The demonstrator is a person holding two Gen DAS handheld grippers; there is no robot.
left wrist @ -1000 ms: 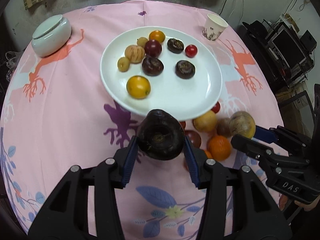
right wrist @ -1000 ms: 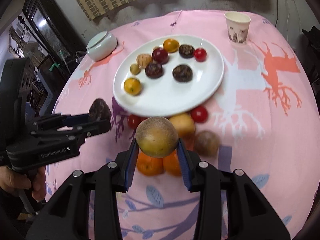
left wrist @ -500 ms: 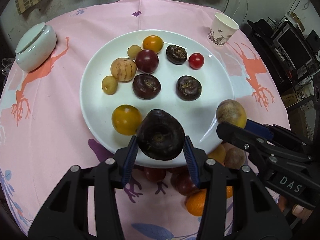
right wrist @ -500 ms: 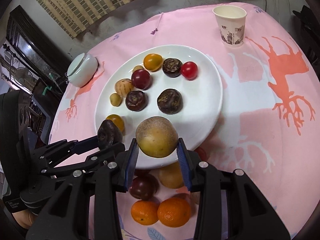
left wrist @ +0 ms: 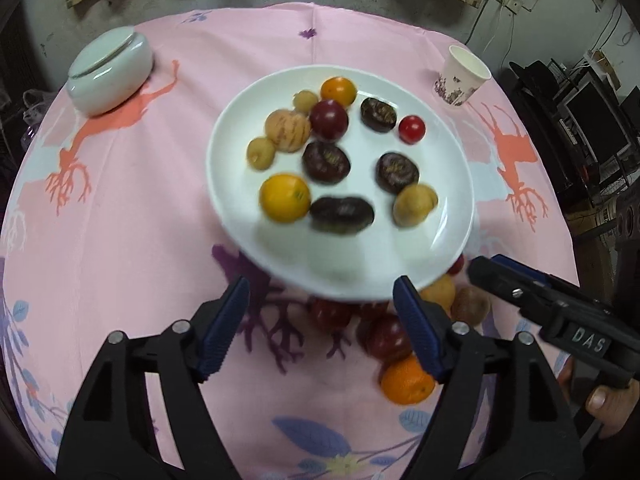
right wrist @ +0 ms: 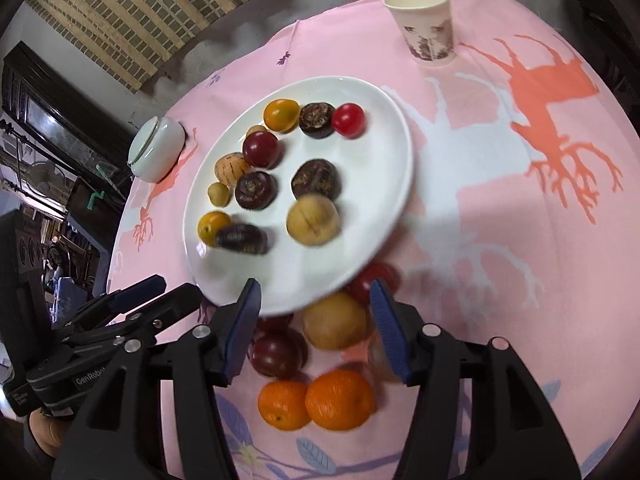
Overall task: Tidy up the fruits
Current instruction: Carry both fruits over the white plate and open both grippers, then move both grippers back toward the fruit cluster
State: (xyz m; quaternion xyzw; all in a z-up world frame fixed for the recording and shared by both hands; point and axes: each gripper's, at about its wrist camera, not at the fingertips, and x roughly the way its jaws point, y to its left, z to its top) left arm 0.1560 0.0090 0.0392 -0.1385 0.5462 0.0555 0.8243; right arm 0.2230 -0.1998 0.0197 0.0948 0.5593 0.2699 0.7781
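Both tools are opening with nothing between their pads: the left tool [left wrist: 322, 322] and the right tool [right wrist: 316, 330] are hanging over the loose fruits [right wrist: 316, 398] on the desk [right wrist: 500, 240]. Beyond, the dark fruit [left wrist: 342, 215] and tan fruit [left wrist: 414, 205], blurred and probably still settling, are lying on the plate [left wrist: 436, 248]. Next, picking another loose fruit.

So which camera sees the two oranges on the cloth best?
The right wrist view: both oranges lie side by side, whole, between its gripper's arms. The left wrist view shows only one orange, partly hidden behind that gripper's finger.
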